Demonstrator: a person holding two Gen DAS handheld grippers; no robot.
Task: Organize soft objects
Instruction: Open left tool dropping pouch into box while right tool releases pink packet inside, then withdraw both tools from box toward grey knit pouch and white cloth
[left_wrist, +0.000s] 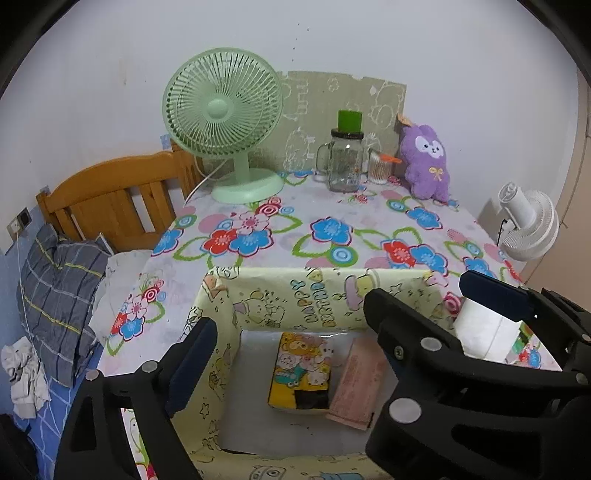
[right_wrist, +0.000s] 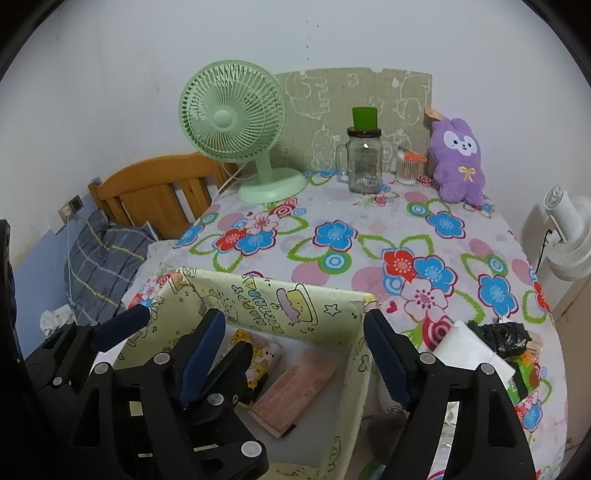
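A yellow cartoon-print box (left_wrist: 280, 299) (right_wrist: 325, 306) stands open at the near edge of the flowered table. On its floor lie a yellow bear-print soft pack (left_wrist: 299, 369) (right_wrist: 258, 354) and a pink pack (left_wrist: 356, 384) (right_wrist: 295, 387), side by side. My left gripper (left_wrist: 290, 310) hangs open over the box with nothing between its fingers. Beside it, my right gripper (right_wrist: 295, 315) is open too, above the box's right half, and holds nothing. A purple plush bunny (left_wrist: 426, 162) (right_wrist: 460, 162) sits upright at the table's far right. A white roll (left_wrist: 484, 332) stands just right of the box.
At the back of the table stand a green fan (left_wrist: 225, 122), a glass jar with a green lid (left_wrist: 345, 162) and a cotton-swab tub (right_wrist: 406, 170). A black bag (right_wrist: 506, 338) lies near right. A white fan (left_wrist: 528, 225) is off the right edge; a wooden headboard (left_wrist: 110, 195) and pillow (left_wrist: 55, 295) lie left.
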